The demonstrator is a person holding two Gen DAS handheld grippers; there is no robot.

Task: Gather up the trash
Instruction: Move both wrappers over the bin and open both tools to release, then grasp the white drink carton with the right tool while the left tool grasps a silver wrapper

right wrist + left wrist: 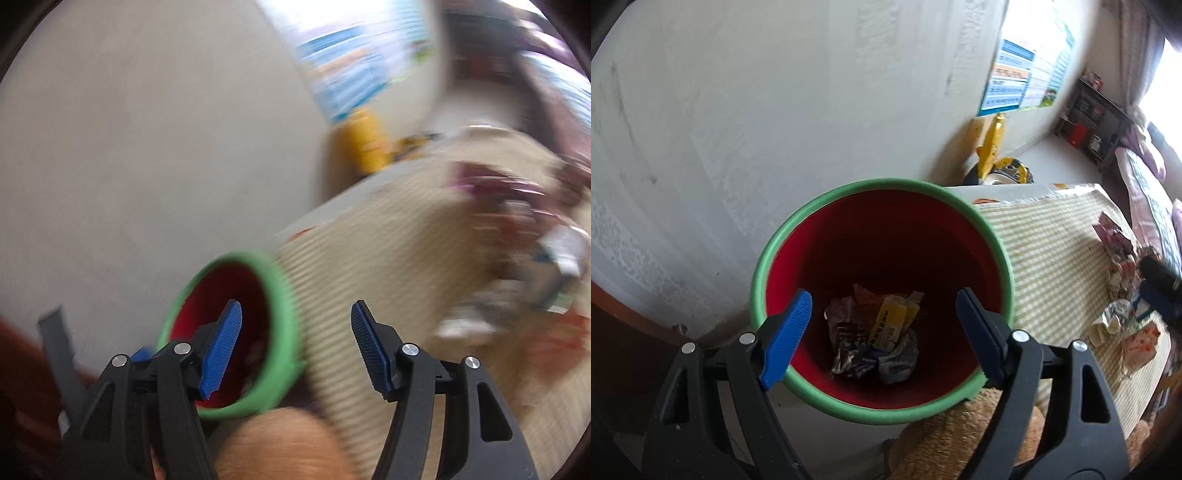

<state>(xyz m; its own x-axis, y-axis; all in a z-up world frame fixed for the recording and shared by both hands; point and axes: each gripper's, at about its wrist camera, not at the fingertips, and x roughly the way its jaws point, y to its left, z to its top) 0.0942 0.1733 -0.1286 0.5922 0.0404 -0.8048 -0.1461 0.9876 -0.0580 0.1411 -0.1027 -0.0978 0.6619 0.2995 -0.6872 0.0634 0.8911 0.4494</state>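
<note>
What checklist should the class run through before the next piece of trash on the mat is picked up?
1. Left gripper empty, jaws apart: ok.
2. Right gripper empty, jaws apart: ok.
3. Bin upright with room left above the wrappers: ok.
4. Trash left on the striped mat: ok, several pieces.
5. Right view sharp enough to choose a piece: not ok, blurred.
6. Path to the trash clear: cannot tell.

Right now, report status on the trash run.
Left tongs open over red bin, empty. Right tongs open, empty. Wrappers in bin; more trash on striped mat. Nothing blocking.
</note>
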